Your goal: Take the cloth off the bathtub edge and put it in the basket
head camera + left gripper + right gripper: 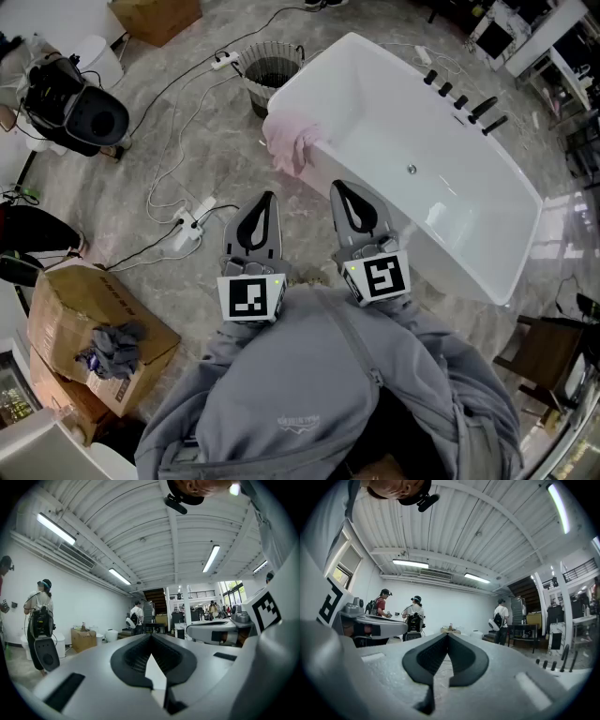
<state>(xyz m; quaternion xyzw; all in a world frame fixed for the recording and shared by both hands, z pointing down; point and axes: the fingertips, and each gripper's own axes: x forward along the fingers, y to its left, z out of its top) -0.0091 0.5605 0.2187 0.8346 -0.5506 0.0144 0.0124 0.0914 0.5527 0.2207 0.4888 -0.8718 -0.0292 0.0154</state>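
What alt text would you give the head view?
A pink cloth hangs over the edge of a white bathtub, a wire basket just beyond. The left gripper and right gripper are shut and empty, short of it.

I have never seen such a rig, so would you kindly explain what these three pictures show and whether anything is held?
A person holds two grey two-jaw tools: left gripper and right gripper, each bearing a marker cube. One picture comes from a head camera looking down; the other two cameras ride on the grippers and look along their jaws. Both grippers are shut and empty. A pink cloth hangs over the rim of a white bathtub; a round wire basket stands on the floor just past it.
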